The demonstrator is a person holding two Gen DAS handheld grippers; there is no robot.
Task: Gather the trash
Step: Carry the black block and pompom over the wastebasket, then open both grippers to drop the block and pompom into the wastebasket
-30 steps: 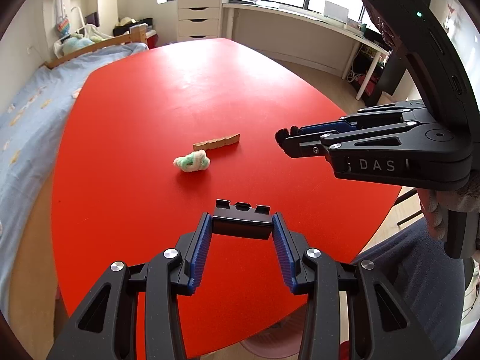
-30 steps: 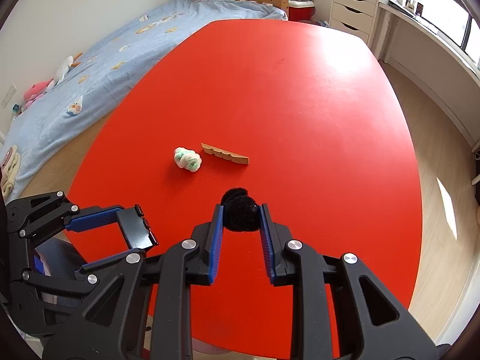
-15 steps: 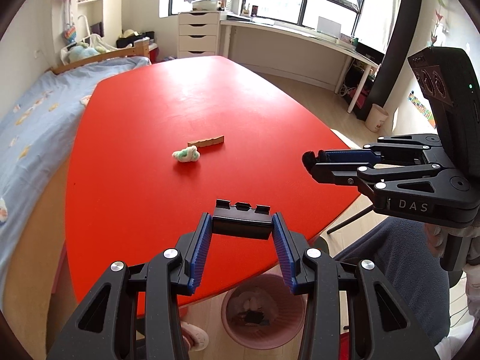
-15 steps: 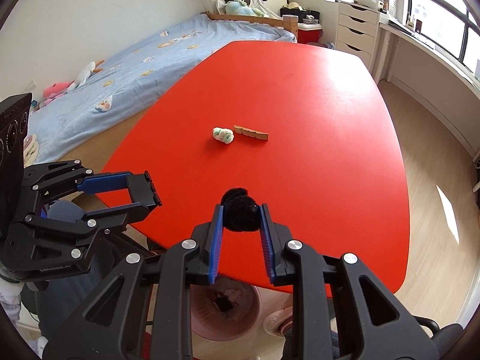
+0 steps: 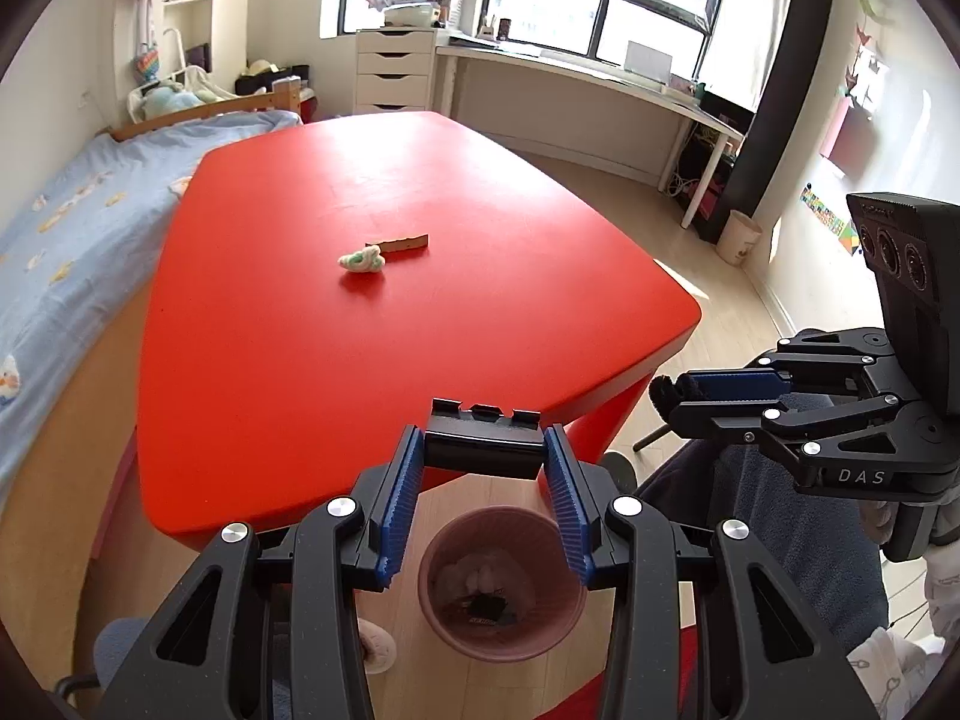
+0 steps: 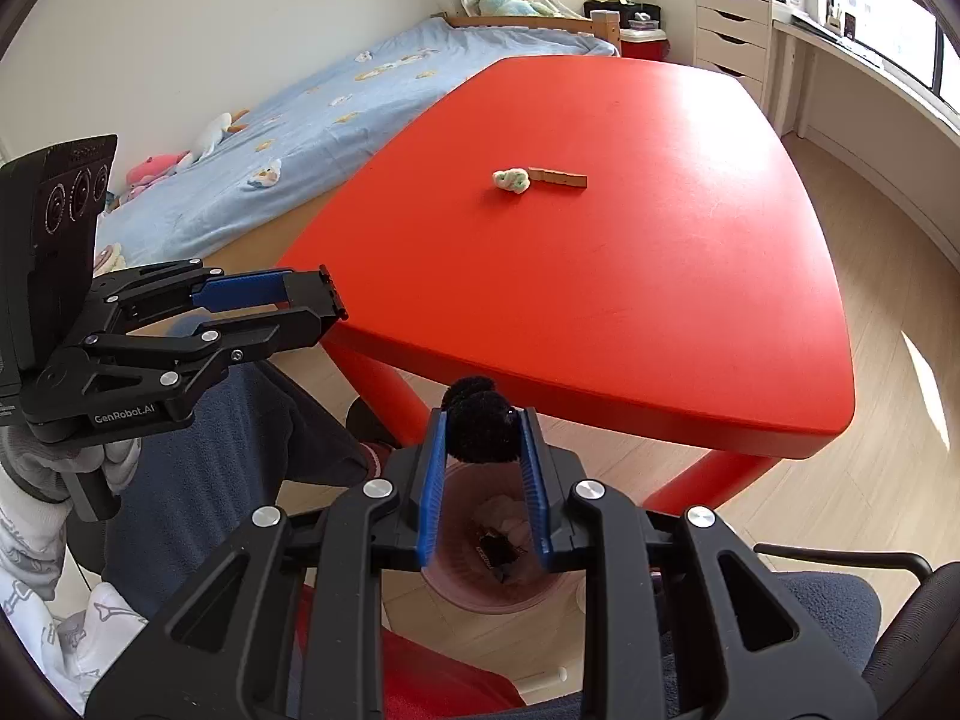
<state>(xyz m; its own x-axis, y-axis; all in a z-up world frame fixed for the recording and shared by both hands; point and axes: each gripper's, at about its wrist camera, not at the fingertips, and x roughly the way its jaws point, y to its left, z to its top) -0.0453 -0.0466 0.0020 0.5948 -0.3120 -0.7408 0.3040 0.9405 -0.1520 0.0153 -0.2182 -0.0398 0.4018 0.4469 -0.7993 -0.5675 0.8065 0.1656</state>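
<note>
The left gripper (image 5: 483,480) squeezes a black plastic block (image 5: 483,443) tight between its blue pads (image 5: 396,507). The right gripper (image 6: 482,468) pinches a fuzzy black pom-pom (image 6: 480,420) the same way. Both hang off the near edge of the table, above a pink trash bin (image 5: 503,642) on the wooden floor. The bin has some scraps in it. Farther out on the red table (image 6: 630,276) lie a white and green crumpled wad (image 6: 512,179) and a jagged cardboard strip (image 6: 558,178), just beside each other. A blue bed (image 6: 336,114) stands past the table.
</note>
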